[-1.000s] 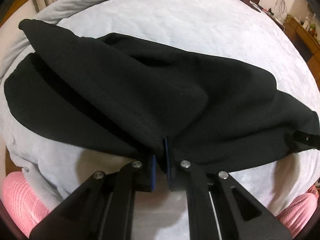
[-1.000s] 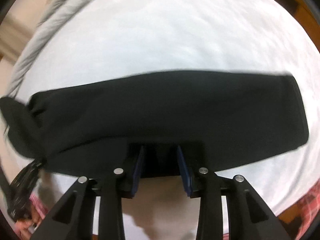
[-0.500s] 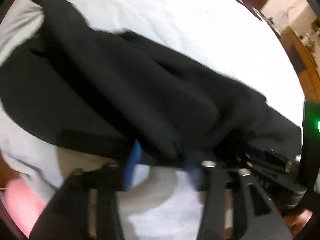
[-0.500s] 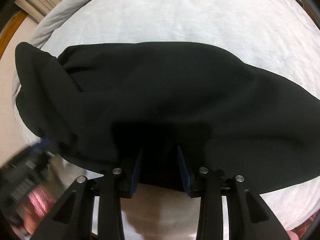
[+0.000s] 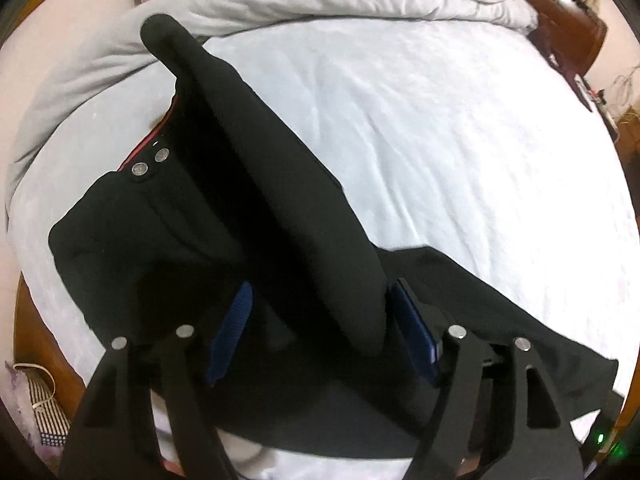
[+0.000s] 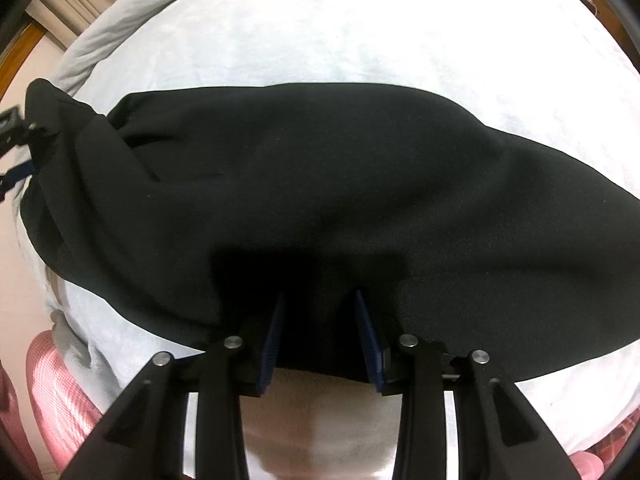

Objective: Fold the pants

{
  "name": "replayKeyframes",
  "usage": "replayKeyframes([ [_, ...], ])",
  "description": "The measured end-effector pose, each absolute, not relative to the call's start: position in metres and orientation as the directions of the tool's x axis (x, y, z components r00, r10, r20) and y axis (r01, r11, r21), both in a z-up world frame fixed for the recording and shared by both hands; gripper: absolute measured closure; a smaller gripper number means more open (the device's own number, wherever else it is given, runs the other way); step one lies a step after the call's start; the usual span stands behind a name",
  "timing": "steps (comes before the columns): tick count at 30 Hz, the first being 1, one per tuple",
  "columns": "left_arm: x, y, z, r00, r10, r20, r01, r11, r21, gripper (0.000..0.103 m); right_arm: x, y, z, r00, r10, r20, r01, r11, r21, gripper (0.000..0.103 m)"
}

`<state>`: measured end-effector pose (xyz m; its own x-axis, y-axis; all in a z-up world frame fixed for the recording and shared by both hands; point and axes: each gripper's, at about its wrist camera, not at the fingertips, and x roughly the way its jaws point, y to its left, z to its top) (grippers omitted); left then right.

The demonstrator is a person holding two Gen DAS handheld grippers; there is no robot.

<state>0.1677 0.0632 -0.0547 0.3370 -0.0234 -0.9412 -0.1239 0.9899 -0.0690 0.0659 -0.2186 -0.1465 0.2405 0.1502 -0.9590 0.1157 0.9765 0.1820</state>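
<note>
Left wrist view has the left gripper (image 5: pixel 320 332) spread wide, its blue pads (image 5: pixel 230 332) either side of a thick roll of the black pants (image 5: pixel 280 200) that rises ahead of it over the pale bed sheet (image 5: pixel 460 140). Right wrist view shows the right gripper (image 6: pixel 320 340) parted too, fabric (image 6: pixel 320 184) lying loose between and ahead of its pads, gripped by neither.

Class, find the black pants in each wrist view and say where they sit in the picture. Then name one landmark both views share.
Left wrist: the pants run from upper left down to lower right, a fold lying between the open jaws.
Right wrist: the pants fill the middle band, edge to edge, reaching the jaws.
Shared landmark: the white sheet behind them.
</note>
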Motion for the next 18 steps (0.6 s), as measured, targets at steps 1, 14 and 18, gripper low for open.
replayKeyframes([
  [1, 0.166, 0.070, -0.057, 0.326, -0.033, -0.945, -0.128, 0.989, -0.079, 0.063, 0.067, -0.221, -0.147, 0.240, 0.149, -0.959, 0.116, 0.977, 0.181, 0.066],
  [14, 0.085, 0.115, -0.060, 0.422, -0.024, -0.906, -0.239, 0.961, -0.137, 0.099, 0.067, -0.239, -0.147, 0.232, 0.179, -0.956, 0.112, 0.971, 0.209, 0.066],
  [18, 0.078, 0.134, -0.089, 0.344, -0.084, -0.935, -0.251, 0.952, -0.178, 0.096, 0.067, -0.239, -0.147, 0.234, 0.167, -0.958, 0.101, 0.976, 0.195, 0.066],
])
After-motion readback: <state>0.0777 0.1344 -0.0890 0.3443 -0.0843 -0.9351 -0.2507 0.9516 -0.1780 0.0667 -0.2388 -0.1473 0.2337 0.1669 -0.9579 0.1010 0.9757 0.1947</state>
